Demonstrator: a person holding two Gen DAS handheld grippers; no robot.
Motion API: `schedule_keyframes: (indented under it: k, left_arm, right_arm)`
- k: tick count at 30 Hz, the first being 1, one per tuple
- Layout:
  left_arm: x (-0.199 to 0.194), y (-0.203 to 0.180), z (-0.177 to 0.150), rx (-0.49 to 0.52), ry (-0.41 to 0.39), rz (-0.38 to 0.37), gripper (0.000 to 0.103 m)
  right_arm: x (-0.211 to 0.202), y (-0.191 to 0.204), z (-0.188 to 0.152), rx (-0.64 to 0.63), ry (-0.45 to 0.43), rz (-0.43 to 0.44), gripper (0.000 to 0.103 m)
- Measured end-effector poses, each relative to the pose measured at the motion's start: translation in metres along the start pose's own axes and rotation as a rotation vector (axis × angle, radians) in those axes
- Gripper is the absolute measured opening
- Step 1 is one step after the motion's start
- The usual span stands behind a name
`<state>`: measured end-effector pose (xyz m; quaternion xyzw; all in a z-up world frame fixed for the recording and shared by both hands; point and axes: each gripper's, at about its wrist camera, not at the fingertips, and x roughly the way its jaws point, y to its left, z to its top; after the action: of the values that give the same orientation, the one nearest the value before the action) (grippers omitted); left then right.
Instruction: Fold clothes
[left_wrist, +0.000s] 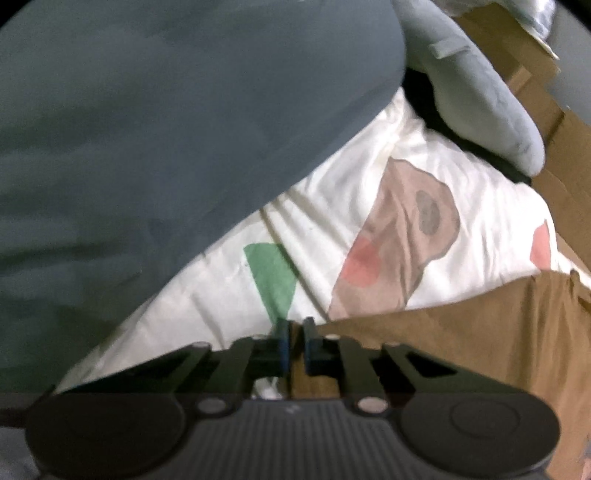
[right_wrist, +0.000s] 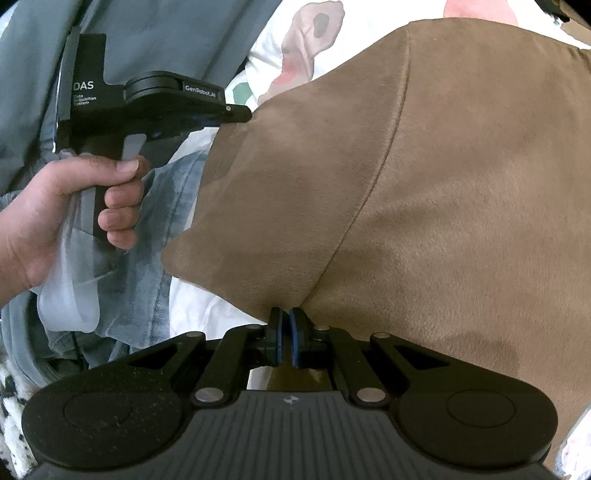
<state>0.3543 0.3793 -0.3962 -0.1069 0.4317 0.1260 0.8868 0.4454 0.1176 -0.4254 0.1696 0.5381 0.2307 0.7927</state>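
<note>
A brown suede-like garment (right_wrist: 424, 192) with a curved seam fills most of the right wrist view, spread over a white patterned sheet (right_wrist: 354, 29). My right gripper (right_wrist: 286, 323) is shut on its near edge. In the same view my left gripper (right_wrist: 242, 112) pinches the garment's far left corner, held by a hand (right_wrist: 55, 206). In the left wrist view, the left gripper (left_wrist: 295, 328) is shut on the brown garment's (left_wrist: 461, 347) edge, with the sheet (left_wrist: 332, 229) behind it.
A person's grey-blue top (left_wrist: 166, 129) fills the upper left of the left wrist view. A pale grey plush shape (left_wrist: 480, 85) and cardboard boxes (left_wrist: 535, 74) lie beyond the sheet. Light blue jeans (right_wrist: 147, 266) lie left of the brown garment.
</note>
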Motion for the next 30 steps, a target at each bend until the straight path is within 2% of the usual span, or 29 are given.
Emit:
schedule_keyframes:
  k: [3,9,17,20,22,24,28,29,30]
  left_arm:
    - [-0.008,0.001,0.004,0.018,-0.03,0.01,0.004]
    - [-0.005,0.001,0.002,0.087,-0.041,0.063,0.004]
    - [0.018,-0.004,-0.01,0.07,-0.015,0.11,0.006]
    - [0.016,-0.004,-0.006,0.049,0.001,0.118,0.014]
    - [0.01,-0.001,-0.003,0.038,0.011,0.11,0.027]
    - [0.001,0.002,0.001,0.031,0.008,0.11,0.03]
    - [-0.021,0.0,0.007,0.029,-0.016,0.09,0.03]
    - [-0.026,-0.001,0.007,0.029,-0.018,0.084,0.03]
    - [-0.03,-0.003,0.008,0.029,-0.017,0.079,0.03]
  right_arm:
    - [0.0,0.0,0.002,0.001,0.013,0.0,0.008]
    - [0.002,0.004,0.005,-0.006,0.019,-0.019,0.008]
    - [0.001,0.002,0.007,-0.002,0.021,-0.012,0.008]
    - [0.0,0.005,0.007,-0.009,0.024,-0.025,0.008]
    - [-0.001,0.001,0.009,0.013,0.034,-0.015,0.008]
    - [-0.002,-0.001,0.015,0.038,0.057,-0.007,0.009]
    - [-0.013,-0.001,0.02,0.053,0.041,-0.002,0.014]
    - [-0.017,-0.002,0.021,0.053,0.03,-0.001,0.019]
    - [-0.021,-0.002,0.022,0.053,0.019,0.0,0.029]
